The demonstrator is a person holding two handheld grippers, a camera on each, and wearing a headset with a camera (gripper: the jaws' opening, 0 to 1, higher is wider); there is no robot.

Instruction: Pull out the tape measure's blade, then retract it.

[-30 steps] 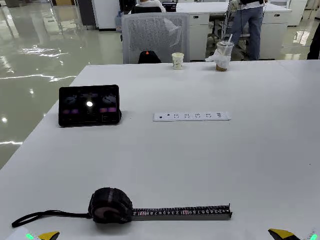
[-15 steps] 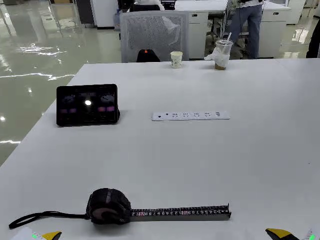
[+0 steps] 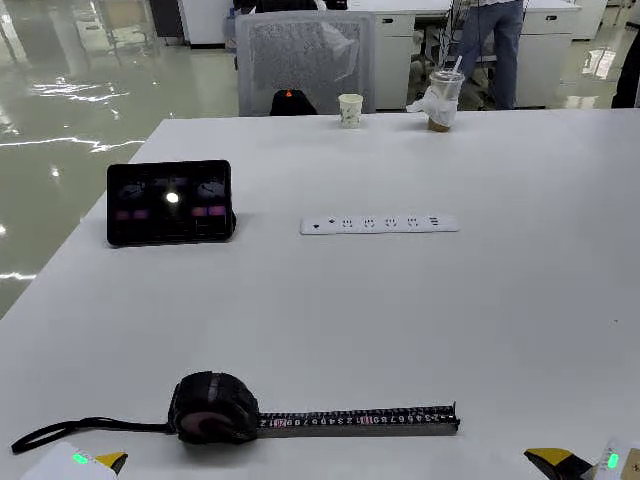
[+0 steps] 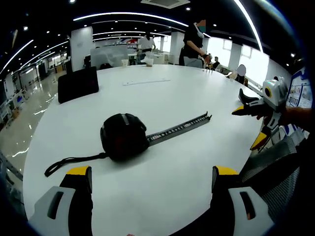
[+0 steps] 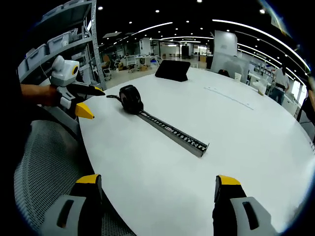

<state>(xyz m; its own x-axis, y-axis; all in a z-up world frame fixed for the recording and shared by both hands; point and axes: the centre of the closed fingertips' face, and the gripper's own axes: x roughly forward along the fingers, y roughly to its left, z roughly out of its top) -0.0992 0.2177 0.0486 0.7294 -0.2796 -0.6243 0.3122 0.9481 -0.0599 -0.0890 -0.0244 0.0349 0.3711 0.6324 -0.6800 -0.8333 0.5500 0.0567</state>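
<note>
While the tape measure (image 3: 213, 407) lies on its side near the front edge of the white surface (image 3: 420, 310), its blade (image 3: 360, 420) is drawn part of the way out and rests flat, pointing to the person's right, with the end hook at the far tip. A black wrist strap (image 3: 75, 433) trails off the case to the left. The left gripper (image 4: 151, 173) hangs just short of the case with its jaws wide apart and nothing between them. The right gripper (image 5: 160, 179) is near the hook end, off the surface's edge, its jaws likewise spread and empty. Neither touches the tape.

Judging from this, the pull looks at least partly done, and the retraction comes next. The main risk is an uncontrolled snap-back: if the lock is released with nothing steadying the hook, the spring could whip the thin blade in and jerk the loose case about. Because the case sits so close to the edge and nothing pins it, a clumsy nudge from the left jaws could slide it off. A pull on the blade without the case clamped would only drag the whole tape sideways, and a pinch on the curved blade could kink it or slip.
</note>
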